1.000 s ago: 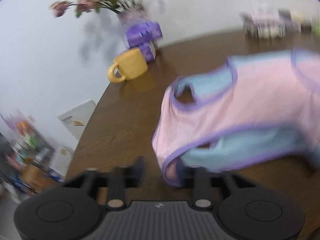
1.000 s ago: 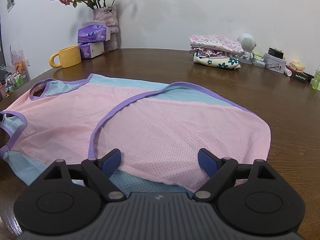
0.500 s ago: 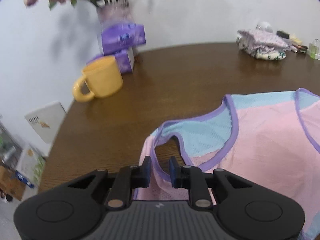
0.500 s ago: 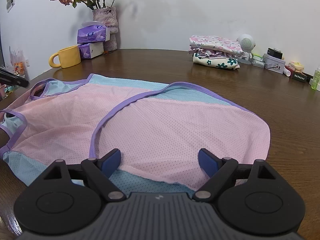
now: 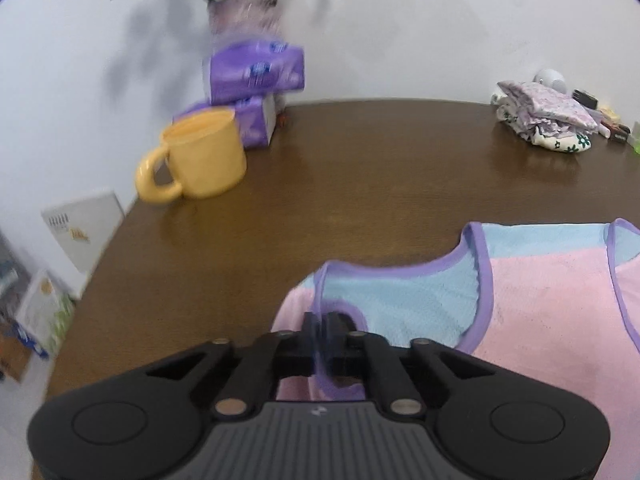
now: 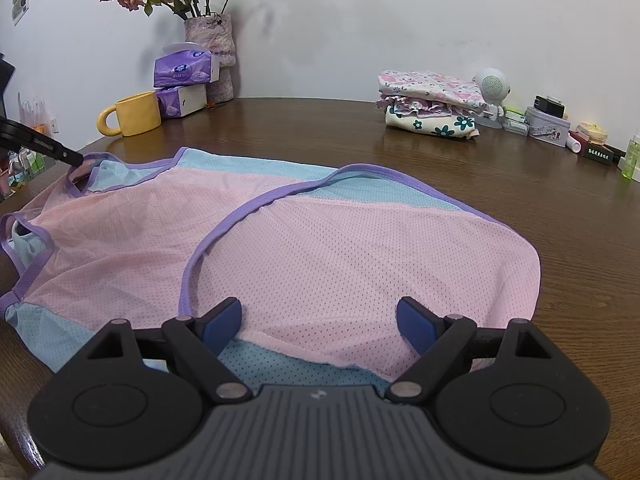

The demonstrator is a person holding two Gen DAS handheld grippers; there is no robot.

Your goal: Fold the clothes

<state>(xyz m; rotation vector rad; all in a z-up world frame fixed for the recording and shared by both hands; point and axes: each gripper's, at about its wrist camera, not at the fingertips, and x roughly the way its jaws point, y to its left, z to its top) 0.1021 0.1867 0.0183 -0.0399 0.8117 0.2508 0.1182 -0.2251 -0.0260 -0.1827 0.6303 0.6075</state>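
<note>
Right tool nearest, jaws wide apart, nothing between them, hovering over the near hem of the pink-and-blue mesh top, which lies spread flat on the brown bench. Left tool closing, purple trim of the top's strap between its pads at the garment's left end. Further back: yellow mug, purple tissue packs, vase of flowers, folded clothes stack by the wall.

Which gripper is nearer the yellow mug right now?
Left. The left gripper, jaws closing on the mesh garment's purple trim, sits at the garment end nearest the yellow mug; the right gripper is at the far hem.
</note>
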